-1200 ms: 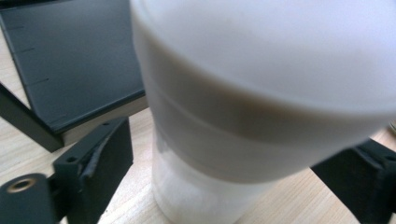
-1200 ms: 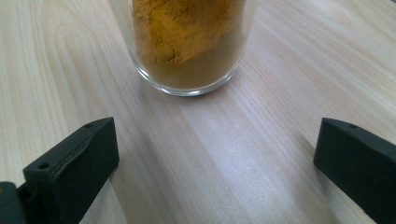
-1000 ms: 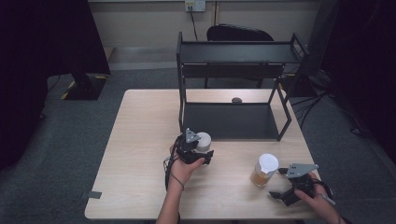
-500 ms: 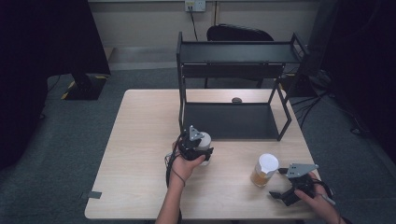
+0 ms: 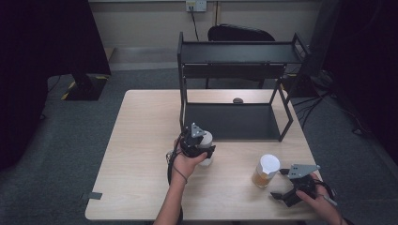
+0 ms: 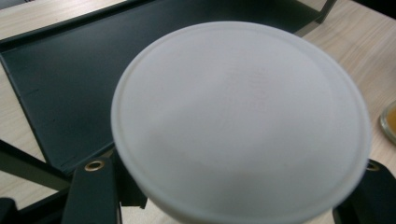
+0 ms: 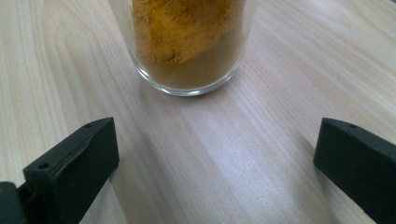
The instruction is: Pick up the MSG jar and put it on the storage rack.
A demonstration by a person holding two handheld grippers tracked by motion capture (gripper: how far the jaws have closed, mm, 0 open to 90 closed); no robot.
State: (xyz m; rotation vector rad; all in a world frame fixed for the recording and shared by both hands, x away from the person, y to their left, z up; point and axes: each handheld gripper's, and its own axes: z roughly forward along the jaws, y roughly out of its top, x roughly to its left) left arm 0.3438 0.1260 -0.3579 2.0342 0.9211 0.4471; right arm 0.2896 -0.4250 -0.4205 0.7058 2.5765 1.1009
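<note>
A jar with a white lid (image 5: 207,138) stands on the table just in front of the black rack. My left gripper (image 5: 201,146) comes at it from the near side; its jaws have just been closing with the jar between them, and they now press on its sides. In the left gripper view the lid (image 6: 240,126) looms large between the two jaws of the left gripper (image 6: 229,189). A glass jar of orange powder (image 5: 264,171) with a white lid stands at the right front. My right gripper (image 5: 283,195) rests open just short of that jar (image 7: 187,42), with bare table between the jaws of the right gripper (image 7: 215,158).
A black two-tier rack (image 5: 234,123) stands at the back of the wooden table (image 5: 141,154), its lower tray (image 6: 70,79) right behind the white-lidded jar. A small dark object (image 5: 238,100) lies behind the rack. A chair (image 5: 239,33) stands beyond the table.
My left gripper has edged a little toward the rack and its jaws have closed round the white-lidded jar. The right gripper and the powder jar have stayed put.
</note>
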